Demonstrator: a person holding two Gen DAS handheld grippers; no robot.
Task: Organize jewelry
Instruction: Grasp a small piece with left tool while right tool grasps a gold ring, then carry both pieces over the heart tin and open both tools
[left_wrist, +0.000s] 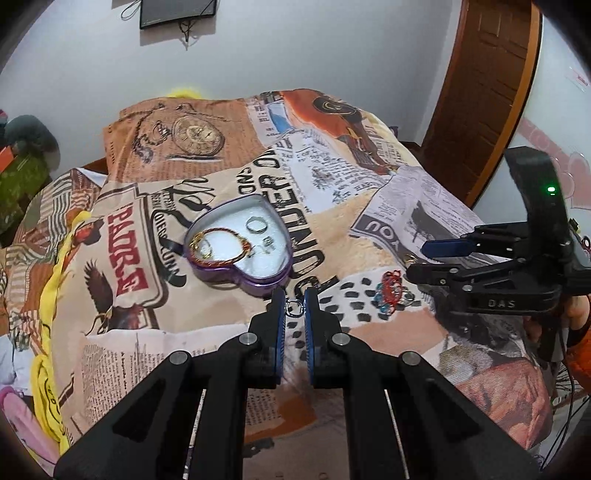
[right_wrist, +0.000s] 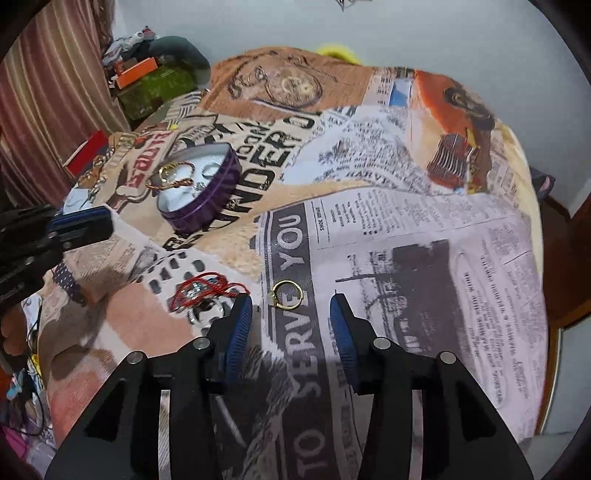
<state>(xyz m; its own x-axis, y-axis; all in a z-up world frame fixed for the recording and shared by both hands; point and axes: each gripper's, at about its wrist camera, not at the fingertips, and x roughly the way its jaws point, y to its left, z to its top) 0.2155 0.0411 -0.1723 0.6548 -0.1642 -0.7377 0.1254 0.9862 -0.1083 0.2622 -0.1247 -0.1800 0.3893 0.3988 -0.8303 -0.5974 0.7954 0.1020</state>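
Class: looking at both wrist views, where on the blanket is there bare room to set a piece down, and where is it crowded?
Free: the newsprint patch right of the gold ring, and the blanket left of the heart-shaped tin. Crowded: inside the tin, and around the red string bracelet, between both hand-held grippers.

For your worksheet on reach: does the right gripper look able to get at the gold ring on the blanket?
Probably yes: the right gripper is open, and the gold ring lies just beyond its fingertips with nothing between.
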